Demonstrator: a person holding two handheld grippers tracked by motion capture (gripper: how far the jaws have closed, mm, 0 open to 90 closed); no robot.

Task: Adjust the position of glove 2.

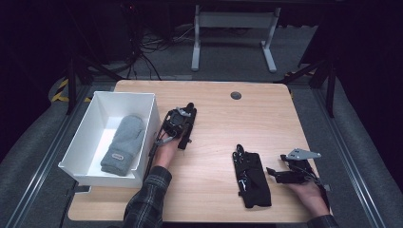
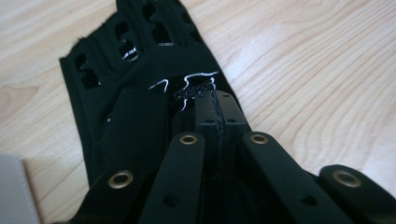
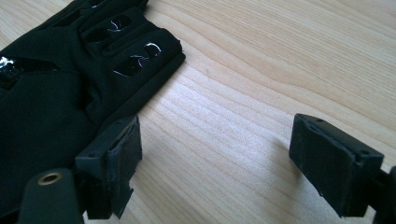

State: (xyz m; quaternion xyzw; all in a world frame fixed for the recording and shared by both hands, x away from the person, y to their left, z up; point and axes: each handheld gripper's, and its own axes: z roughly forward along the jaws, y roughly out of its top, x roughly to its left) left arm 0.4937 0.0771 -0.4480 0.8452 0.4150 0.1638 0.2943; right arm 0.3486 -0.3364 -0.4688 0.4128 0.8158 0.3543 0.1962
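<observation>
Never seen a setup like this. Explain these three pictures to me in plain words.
A person holds a hand-held two-jaw gripper in each hand at a wooden table. One picture looks down from above; the other two come from cameras riding on each gripper. The left gripper is shut, pinching a black fingerless glove. The right gripper is open and holds nothing, beside a second black glove lying on the table. At the left stands a white bin with a grey mitten inside.
</observation>
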